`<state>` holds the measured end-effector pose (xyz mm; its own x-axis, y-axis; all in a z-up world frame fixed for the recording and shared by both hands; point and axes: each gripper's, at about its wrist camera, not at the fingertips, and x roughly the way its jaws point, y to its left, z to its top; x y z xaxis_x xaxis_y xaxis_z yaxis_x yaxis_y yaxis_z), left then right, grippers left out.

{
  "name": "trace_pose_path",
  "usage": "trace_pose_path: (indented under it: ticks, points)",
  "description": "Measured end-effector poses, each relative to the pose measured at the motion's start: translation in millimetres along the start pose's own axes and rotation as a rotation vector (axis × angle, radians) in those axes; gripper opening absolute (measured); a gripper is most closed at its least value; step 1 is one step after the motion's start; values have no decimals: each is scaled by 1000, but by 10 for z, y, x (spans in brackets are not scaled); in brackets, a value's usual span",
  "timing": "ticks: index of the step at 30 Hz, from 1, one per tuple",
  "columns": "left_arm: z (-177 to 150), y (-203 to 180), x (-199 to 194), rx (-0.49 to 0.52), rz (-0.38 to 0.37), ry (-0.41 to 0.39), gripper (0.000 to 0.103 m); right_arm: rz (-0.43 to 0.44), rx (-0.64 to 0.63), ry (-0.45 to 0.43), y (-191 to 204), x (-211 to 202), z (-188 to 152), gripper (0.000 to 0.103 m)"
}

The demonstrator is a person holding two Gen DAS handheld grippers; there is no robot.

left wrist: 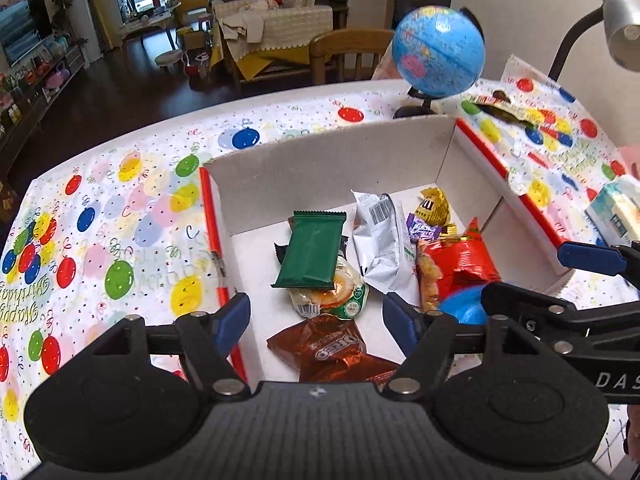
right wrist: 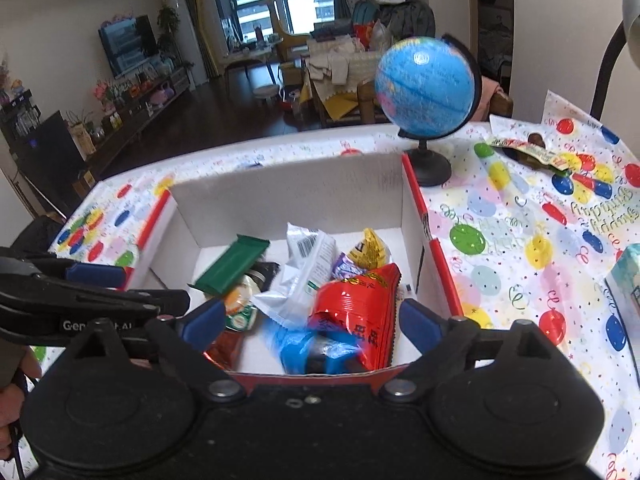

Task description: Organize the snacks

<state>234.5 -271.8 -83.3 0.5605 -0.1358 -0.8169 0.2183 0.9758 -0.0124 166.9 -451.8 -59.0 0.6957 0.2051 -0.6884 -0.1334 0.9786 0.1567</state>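
Observation:
A white cardboard box (left wrist: 320, 168) with red edges holds several snack packets: a green one (left wrist: 312, 252), a silver one (left wrist: 382, 248), a red one (left wrist: 460, 264), a gold one (left wrist: 434, 206) and a round pastry pack (left wrist: 340, 296). My left gripper (left wrist: 316, 316) is open above the box's near end, over a brown Oreo packet (left wrist: 332, 354) that its pads do not touch. My right gripper (right wrist: 312, 320) is open wide over the box (right wrist: 280, 200), with a blurred blue packet (right wrist: 312, 344) lying below it beside the red packet (right wrist: 356, 308). Each gripper shows at the edge of the other's view.
A blue globe (left wrist: 438, 52) on a black stand sits behind the box's far right corner. A desk lamp (left wrist: 620, 28) leans in at the right. One loose snack packet (left wrist: 508, 108) lies on the balloon-print tablecloth (left wrist: 120, 220), and a tissue box (left wrist: 616, 216) stands at right.

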Motion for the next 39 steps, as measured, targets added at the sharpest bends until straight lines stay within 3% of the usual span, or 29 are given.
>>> trace_pose_path:
  ticks: [4,18,20,28,39]
  points:
    - [-49,79,-180,-8,-13,-18,73,17,26,-40,82,-175,-3,100]
    - [-273,349,-763,-38,-59,-87,74,28,78,-144,415,-702,-106,103]
    - [-301,370,-821,-43,-62,-98,82,21,88,-155,437,-762,-144,103]
    - [-451,342,-1087,-20,-84,-146,82,-24,126,-240,516,-1031,-371,103]
    - [-582,334,-1245,-10,-72,-179,102,-90,100,-285,672,-1191,-543,103]
